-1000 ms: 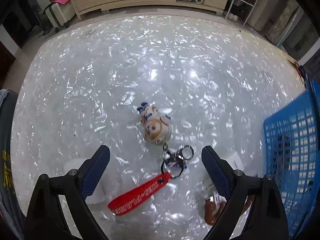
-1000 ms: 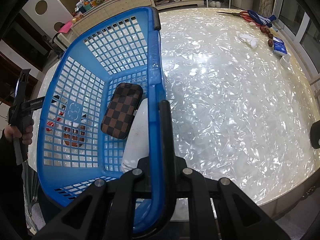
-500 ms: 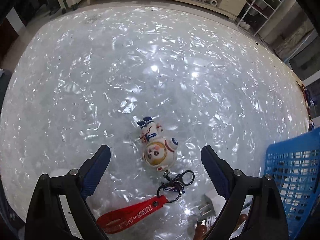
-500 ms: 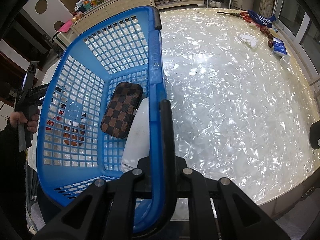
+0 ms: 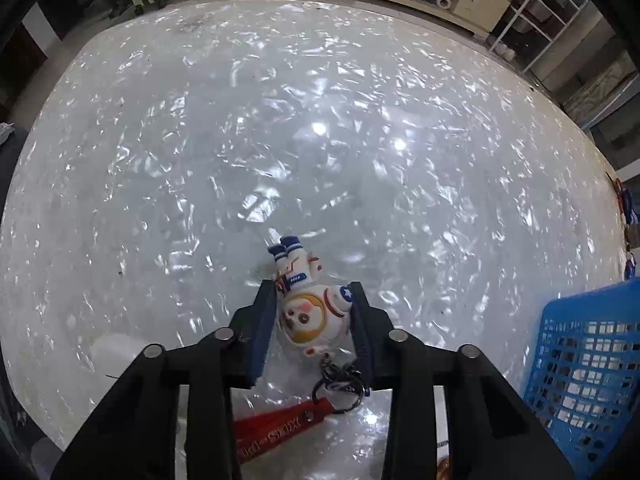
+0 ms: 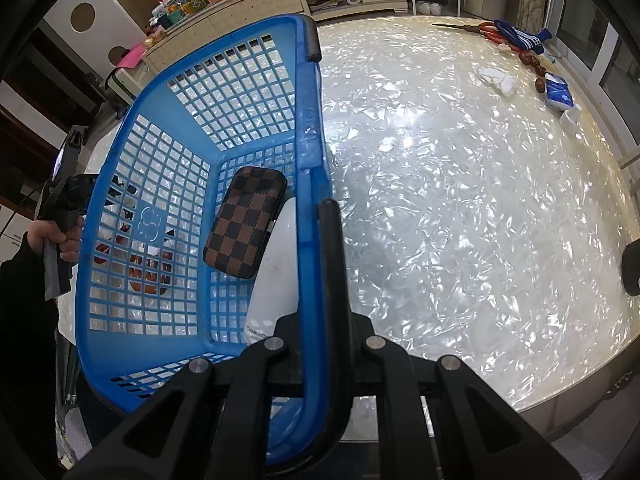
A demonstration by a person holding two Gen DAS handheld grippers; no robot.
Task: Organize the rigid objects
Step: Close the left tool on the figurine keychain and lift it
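Observation:
My left gripper point(image 5: 314, 294) is shut on a white astronaut keychain figure point(image 5: 310, 316), its fingers pressing both sides of the round helmet; its metal clip and red strap point(image 5: 276, 434) trail back under the gripper on the table. My right gripper point(image 6: 320, 216) is shut on the right rim of a blue plastic basket point(image 6: 308, 128), which also shows at the right edge of the left wrist view point(image 5: 588, 364). Inside the basket lie a brown checkered case point(image 6: 244, 228) and a white bottle point(image 6: 276, 276).
The pearly white table point(image 5: 280, 140) spreads ahead of the left gripper. A white cap point(image 5: 112, 354) lies to its left. At the table's far right are red scissors point(image 6: 484, 30), a blue cloth point(image 6: 520, 38), white tissue point(image 6: 500, 80) and a blue packet point(image 6: 560, 94).
My left gripper moved forward over the astronaut figure and closed on it. The right gripper and basket have stayed still.

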